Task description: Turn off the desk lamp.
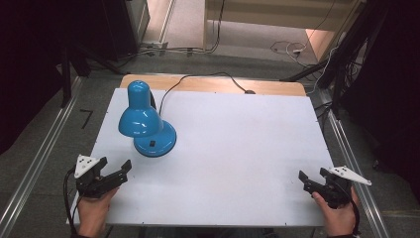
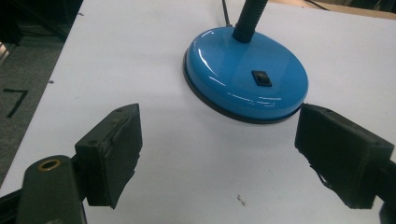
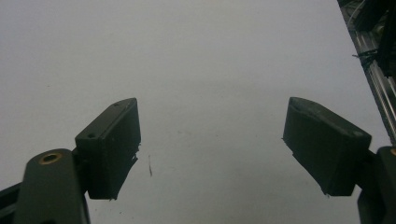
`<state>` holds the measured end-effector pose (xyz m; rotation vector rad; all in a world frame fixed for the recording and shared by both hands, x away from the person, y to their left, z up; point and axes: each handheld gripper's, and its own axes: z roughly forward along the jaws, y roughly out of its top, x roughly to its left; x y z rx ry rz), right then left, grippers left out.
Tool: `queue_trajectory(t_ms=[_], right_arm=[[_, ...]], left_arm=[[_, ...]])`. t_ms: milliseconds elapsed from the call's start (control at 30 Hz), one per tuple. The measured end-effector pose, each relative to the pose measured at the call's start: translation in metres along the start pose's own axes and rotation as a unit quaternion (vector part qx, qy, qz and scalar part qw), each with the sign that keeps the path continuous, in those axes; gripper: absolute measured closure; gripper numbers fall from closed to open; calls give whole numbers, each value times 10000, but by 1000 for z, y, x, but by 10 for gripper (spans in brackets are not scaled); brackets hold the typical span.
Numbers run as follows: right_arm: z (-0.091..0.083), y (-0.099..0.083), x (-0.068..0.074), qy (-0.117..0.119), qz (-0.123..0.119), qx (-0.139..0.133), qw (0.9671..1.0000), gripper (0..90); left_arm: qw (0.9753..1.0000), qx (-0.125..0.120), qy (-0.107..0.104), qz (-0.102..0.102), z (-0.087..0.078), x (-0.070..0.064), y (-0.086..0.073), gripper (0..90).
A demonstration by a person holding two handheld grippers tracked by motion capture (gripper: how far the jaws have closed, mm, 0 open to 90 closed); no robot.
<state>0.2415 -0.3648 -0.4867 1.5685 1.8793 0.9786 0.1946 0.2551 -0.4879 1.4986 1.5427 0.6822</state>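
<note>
lamp (image 1: 147,124): 1 | left hand-held gripper (image 1: 115,172): jaws apart | right hand-held gripper (image 1: 313,175): jaws apart

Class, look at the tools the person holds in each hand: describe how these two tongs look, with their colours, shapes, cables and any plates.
Both the left tongs and the right tongs are black, each with two blocky, flat-faced jaws. A pale three-cornered plate with small dark holes tops each one. A black cable trails from the left tongs. In the left gripper view a brass-coloured ring sits in the frame behind one jaw.
</note>
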Motion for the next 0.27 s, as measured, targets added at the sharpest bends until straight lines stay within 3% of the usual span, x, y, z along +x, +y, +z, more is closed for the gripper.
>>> queue_trajectory(t_ms=[133,267], right_arm=[[0,0,0,-1,-6,-7,10000,178],[0,0,0,-11,-4,-14,10000,178]], left_arm=[[10000,36,-48,-25,-2,1,-1,146],[9995,227,-162,-171,0,4,-1,76]])
